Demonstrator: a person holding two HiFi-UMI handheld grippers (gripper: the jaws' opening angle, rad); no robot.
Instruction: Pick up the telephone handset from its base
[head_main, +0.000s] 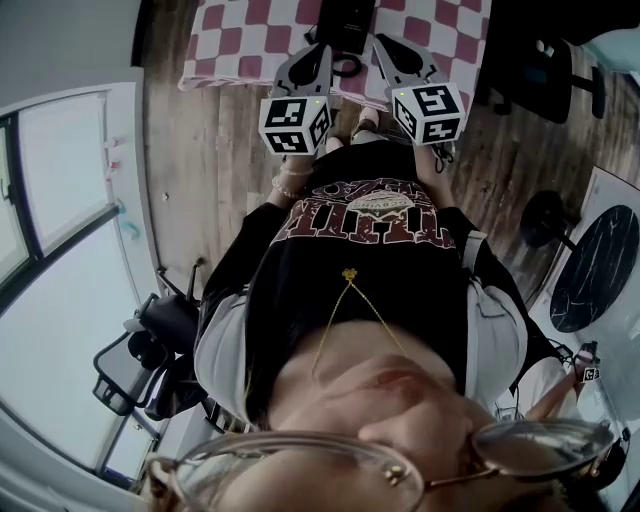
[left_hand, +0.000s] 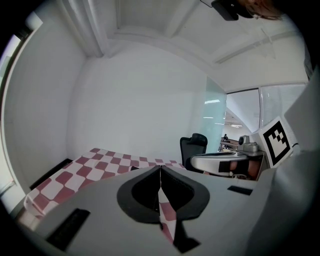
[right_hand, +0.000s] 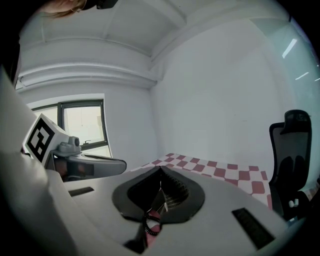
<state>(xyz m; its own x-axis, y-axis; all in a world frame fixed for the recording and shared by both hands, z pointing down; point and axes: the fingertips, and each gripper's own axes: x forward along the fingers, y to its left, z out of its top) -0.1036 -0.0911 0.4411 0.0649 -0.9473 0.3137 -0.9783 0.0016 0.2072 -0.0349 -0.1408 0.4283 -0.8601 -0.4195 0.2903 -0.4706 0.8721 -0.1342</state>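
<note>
Telephone handset (head_main: 345, 25) looks black on checked cloth (head_main: 255, 30); left gripper (left_hand: 160, 168) and right gripper (right_hand: 160, 169) fingers pressed together.

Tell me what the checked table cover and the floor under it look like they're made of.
Table cover: likely cloth or soft vinyl, matte, red-and-white checks; its edge hangs over the table side.
Floor: wood or wood-look planks, brown, with visible board seams.

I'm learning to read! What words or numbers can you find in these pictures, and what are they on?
T-shirt: big pale letters across the chest, upside down in the head view and too blurred to read.
Left marker cube and right marker cube: black-and-white square patterns only, no words.
Both gripper views: no writing shows.
So nothing here can be quoted.
</note>
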